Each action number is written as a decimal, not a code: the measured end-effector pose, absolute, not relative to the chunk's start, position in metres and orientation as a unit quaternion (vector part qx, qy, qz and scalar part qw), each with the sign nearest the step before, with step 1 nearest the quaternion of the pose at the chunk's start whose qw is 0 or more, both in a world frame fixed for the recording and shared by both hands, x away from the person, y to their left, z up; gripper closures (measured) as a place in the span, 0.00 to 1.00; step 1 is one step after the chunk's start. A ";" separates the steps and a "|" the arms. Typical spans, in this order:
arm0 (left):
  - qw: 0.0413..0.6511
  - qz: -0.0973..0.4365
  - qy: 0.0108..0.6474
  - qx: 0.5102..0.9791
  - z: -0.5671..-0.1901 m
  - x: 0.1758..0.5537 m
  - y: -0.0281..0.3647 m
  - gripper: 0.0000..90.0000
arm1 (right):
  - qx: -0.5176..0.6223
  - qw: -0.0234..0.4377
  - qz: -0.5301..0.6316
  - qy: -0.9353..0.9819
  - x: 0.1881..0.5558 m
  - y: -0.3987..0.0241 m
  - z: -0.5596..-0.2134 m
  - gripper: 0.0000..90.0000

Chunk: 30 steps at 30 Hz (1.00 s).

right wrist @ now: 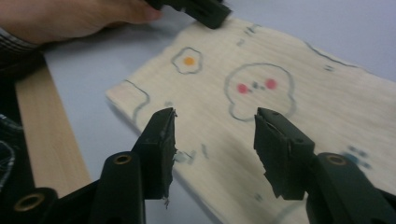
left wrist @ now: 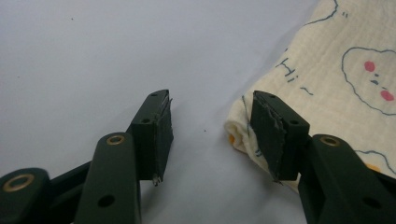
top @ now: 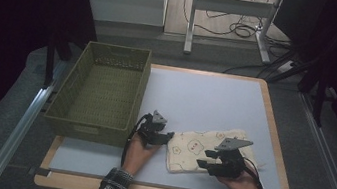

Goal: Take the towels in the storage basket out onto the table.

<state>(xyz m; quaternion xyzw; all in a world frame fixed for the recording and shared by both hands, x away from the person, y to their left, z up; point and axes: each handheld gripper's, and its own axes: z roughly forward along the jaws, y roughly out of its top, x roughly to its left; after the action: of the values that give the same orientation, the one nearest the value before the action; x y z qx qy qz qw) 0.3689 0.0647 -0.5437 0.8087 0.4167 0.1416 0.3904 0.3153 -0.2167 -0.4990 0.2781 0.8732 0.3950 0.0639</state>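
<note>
I'm hovering my right claw (right wrist: 215, 140), half-wide and empty, over the cloth (right wrist: 280, 107); closing now risks pinching just one layer.

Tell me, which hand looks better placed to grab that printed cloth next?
Probably the left. The left gripper sits with open jaws right at the corner of the cloth, one pad beside the folded edge. The right gripper hovers open over the cloth's flat middle, with no edge between its jaws.
</note>
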 end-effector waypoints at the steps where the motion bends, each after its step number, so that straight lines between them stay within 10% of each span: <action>1: 0.390 0.142 0.416 0.809 -0.544 0.369 0.065 0.54 | 0.274 0.060 0.397 0.874 0.314 -0.213 -0.499 0.56; 20: 0.393 0.141 0.418 0.807 -0.544 0.369 0.065 0.54 | 0.211 -0.001 0.385 0.899 0.298 -0.133 -0.519 0.66; 30: 0.391 0.142 0.417 0.808 -0.544 0.369 0.065 0.54 | 0.198 0.099 0.359 0.907 0.283 -0.121 -0.530 0.81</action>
<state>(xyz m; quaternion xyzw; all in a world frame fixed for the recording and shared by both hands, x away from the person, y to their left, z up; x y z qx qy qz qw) 0.3690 0.0647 -0.5439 0.8080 0.4168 0.1419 0.3914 0.2833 -0.1208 -0.5301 0.1982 0.9065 0.3593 0.0991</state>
